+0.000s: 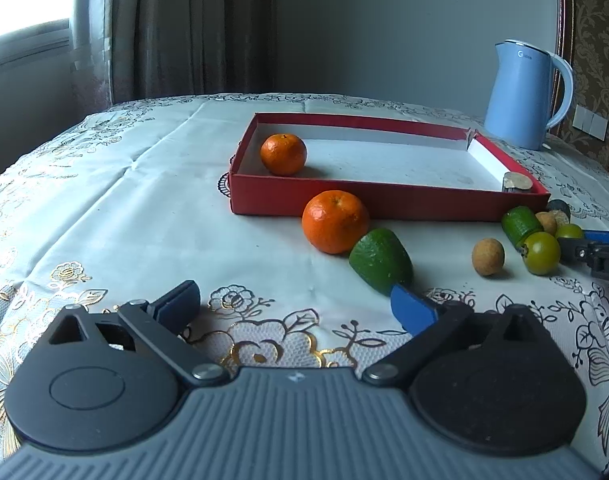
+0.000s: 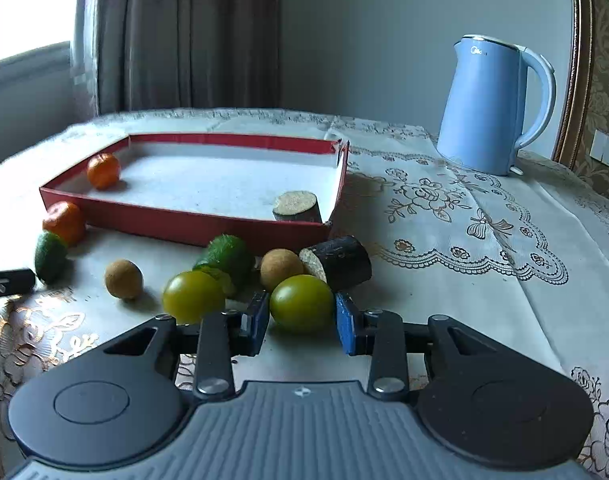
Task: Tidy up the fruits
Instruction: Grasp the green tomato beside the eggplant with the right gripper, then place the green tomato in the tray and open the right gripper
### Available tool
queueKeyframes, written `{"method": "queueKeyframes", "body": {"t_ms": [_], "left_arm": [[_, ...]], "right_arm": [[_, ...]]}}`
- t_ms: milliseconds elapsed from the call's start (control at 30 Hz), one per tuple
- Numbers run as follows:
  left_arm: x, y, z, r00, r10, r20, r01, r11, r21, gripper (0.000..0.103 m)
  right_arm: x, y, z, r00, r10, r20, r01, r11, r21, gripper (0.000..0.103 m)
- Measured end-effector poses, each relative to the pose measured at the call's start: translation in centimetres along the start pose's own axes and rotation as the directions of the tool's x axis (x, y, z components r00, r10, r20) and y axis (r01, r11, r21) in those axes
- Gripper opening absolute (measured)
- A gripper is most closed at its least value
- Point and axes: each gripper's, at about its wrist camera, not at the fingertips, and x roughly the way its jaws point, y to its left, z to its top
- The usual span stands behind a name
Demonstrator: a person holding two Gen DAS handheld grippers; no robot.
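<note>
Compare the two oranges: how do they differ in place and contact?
One orange lies inside the red box, in its left corner, touching no other fruit. The other orange lies on the tablecloth outside, against the box's front wall and beside a green fruit. Both are round, bright and ungripped.

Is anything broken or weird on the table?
Yes. The red box has a torn far right corner; its wall gapes there. Odd too: dark cut pieces, not whole fruit, one inside the box and one outside.
</note>
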Motion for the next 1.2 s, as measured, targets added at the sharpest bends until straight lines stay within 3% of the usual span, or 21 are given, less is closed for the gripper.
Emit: {"method": "queueKeyframes", "body": {"t_ms": [233,833,1200], "left_arm": [[0.1,-0.1,0.0,1.0,0.002,-0.002,-0.002,1.0,-0.001,0.102],[0.0,-0.1,0.0,1.0,-0.005,-0.003,0.005,1.0,-0.001,0.103],[0.0,-0.2,0.0,1.0,-0.006,-0.003,0.006,1.0,-0.002,0.103]], "right_arm": [[0.4,-0.7,0.2,1.0,0.011,-0.01,-0.01,0.999,0.037,0.034],[-2.2,-0.5,1.6,0.993,0.046,0.112,-0.052,0.997,0.056,0.034],[2.9,0.4,6.7,0.989,0.023,0.144,-0.025,1.0,0.014,0.034]]}}
